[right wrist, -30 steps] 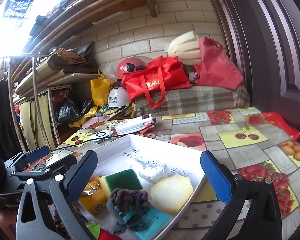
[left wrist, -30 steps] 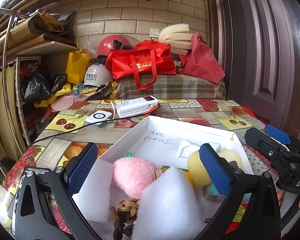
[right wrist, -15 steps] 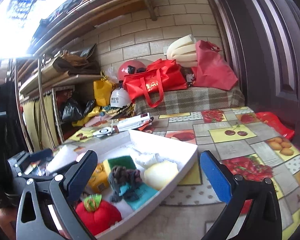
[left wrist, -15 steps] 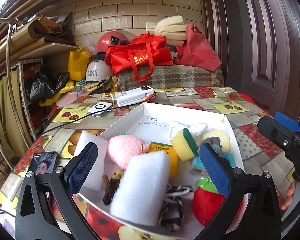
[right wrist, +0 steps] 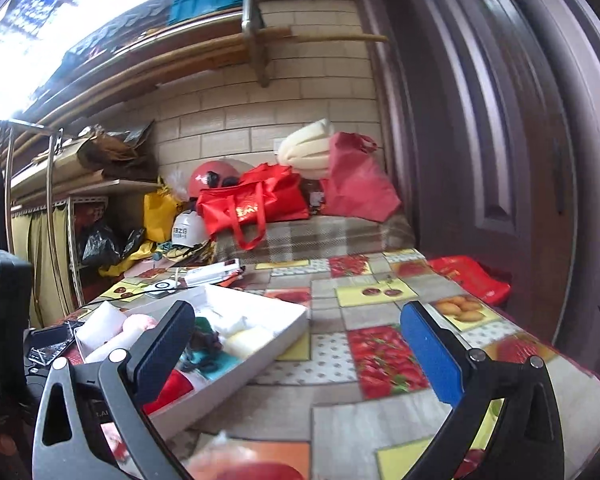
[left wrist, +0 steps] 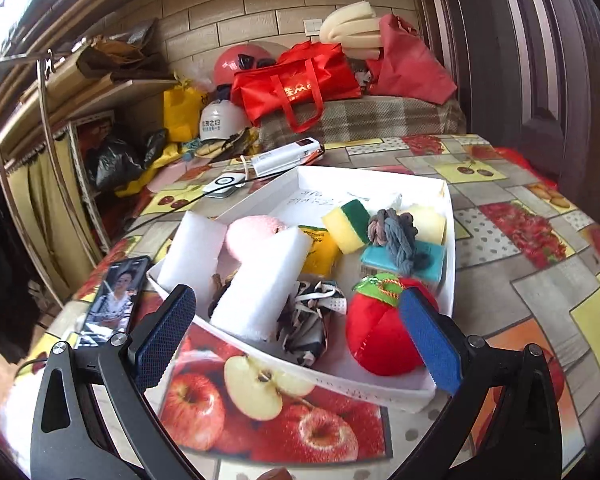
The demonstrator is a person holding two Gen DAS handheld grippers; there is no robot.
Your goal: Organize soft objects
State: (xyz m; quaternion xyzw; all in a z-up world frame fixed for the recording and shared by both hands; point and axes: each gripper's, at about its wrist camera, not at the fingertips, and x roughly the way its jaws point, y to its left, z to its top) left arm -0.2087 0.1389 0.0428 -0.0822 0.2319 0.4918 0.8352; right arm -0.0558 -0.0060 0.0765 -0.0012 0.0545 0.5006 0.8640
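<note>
A white tray (left wrist: 449, 216) on the fruit-print tablecloth holds soft things: two white foam blocks (left wrist: 260, 284), a pink plush ball (left wrist: 248, 232), a yellow-green sponge (left wrist: 346, 222), a grey knotted rope (left wrist: 396, 236), a teal pack, a pale round sponge (left wrist: 426, 218), a black-and-white fabric bundle (left wrist: 304, 320) and a red plush apple (left wrist: 376, 336). My left gripper (left wrist: 296, 340) is open and empty, above the tray's near edge. My right gripper (right wrist: 296, 344) is open and empty, above the table right of the tray (right wrist: 288, 322).
A phone (left wrist: 114, 292) lies left of the tray. A white charger puck (left wrist: 224, 184) and a white power bank (left wrist: 286, 156) lie behind it. Red bags (left wrist: 300, 80), helmets and a shelf rack stand at the back. A dark door (right wrist: 500, 140) is on the right.
Both grippers have pulled back and up from the tray. The left view now takes in the whole tray; the right view has swung right toward open tablecloth. Both stayed open.
</note>
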